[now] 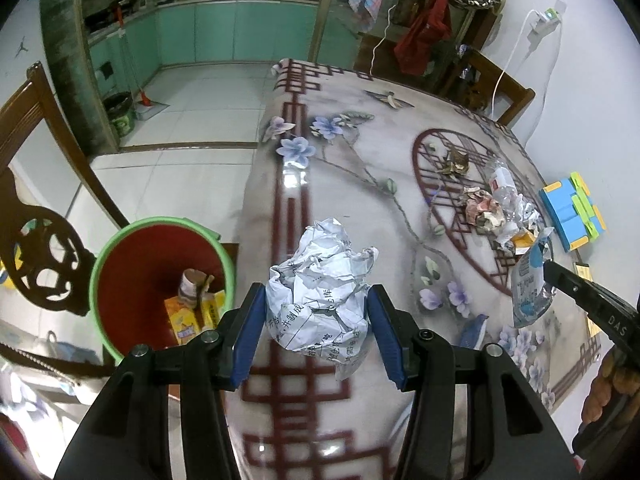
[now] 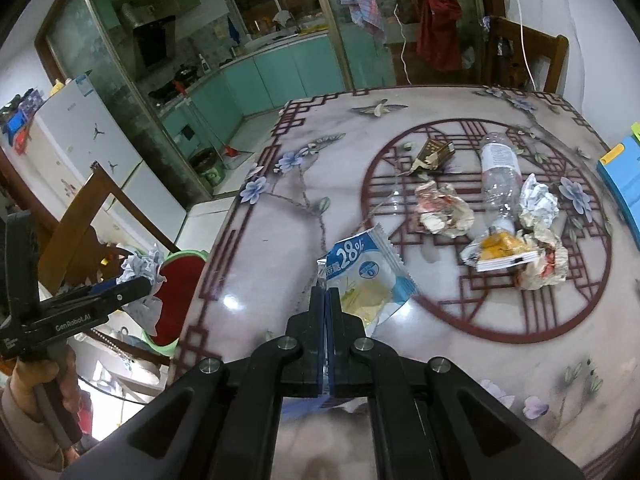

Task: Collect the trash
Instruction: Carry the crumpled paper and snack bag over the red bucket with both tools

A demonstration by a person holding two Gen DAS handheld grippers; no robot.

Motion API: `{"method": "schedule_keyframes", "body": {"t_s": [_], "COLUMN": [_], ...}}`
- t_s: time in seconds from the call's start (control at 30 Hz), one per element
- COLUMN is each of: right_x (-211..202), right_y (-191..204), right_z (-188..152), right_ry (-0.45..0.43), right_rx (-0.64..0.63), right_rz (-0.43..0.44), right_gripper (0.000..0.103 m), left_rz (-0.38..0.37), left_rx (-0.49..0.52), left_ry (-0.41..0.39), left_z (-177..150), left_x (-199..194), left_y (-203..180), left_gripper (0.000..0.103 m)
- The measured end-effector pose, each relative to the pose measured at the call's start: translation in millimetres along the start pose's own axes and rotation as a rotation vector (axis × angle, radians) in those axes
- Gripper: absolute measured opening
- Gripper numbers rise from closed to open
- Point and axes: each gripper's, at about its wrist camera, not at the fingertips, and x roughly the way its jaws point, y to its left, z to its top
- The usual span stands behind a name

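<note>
Crumpled paper ball (image 1: pixel 320 288) is clamped between the blue pads of my left gripper (image 1: pixel 318 334), held above the table edge (image 1: pixel 256 208) beside the red, green-rimmed bin (image 1: pixel 132 264). My right gripper (image 2: pixel 326 320) is pinched tight on a blue-and-white snack wrapper (image 2: pixel 366 276), lifted over the patterned table. Remaining litter (image 2: pixel 496 220) lies clustered further across the table.

Home dining room, table (image 2: pixel 280 280), kitchen cabinets (image 1: pixel 224 32)

I see even, cool indoor light; glare spots gleam on the glossy table (image 1: pixel 292 168). Around it, fisheye bending curves everything toward black corners, with slight motion blur.
</note>
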Motion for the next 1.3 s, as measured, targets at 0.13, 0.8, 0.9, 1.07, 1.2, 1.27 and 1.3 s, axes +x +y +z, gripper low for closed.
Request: {"method": "schedule_keyframes", "body": {"t_s": [0.13, 0.8, 0.9, 1.07, 1.2, 1.27, 1.3], "right_x": [4, 48, 58, 75, 85, 89, 91], "right_y": [17, 113, 125, 143, 157, 165, 169], "right_z": [0, 22, 23, 26, 30, 32, 33], "right_ry": [0.001, 0.029, 0.046, 0.08, 0.09, 0.093, 0.093], "right_rx": [-0.009, -0.139, -0.162, -0.197, -0.236, -0.25, -0.256], "right_rz": [-0.001, 0.092, 0.107, 0.132, 0.145, 0.153, 0.157], "right_gripper": [0.001, 0.001, 0.001, 0.001, 0.001, 0.001, 0.001], "left_rz": [-0.004, 0.067, 0.078, 0.095, 0.112, 0.122, 0.126], "left_rx": [-0.014, -0.163, -0.189, -0.227, -0.242, -0.247, -0.251], "left_ry": [0.0, -0.014, -0.013, -0.014, -0.013, -0.014, -0.016], "left_z": [1, -3, -4, -7, -7, -7, -7], "left_x": [1, -3, -4, -5, -5, -5, -6], "left_y": [15, 106, 118, 133, 145, 150, 153], "left_gripper": [0.051, 0.051, 0.051, 0.051, 0.051, 0.051, 0.051]}}
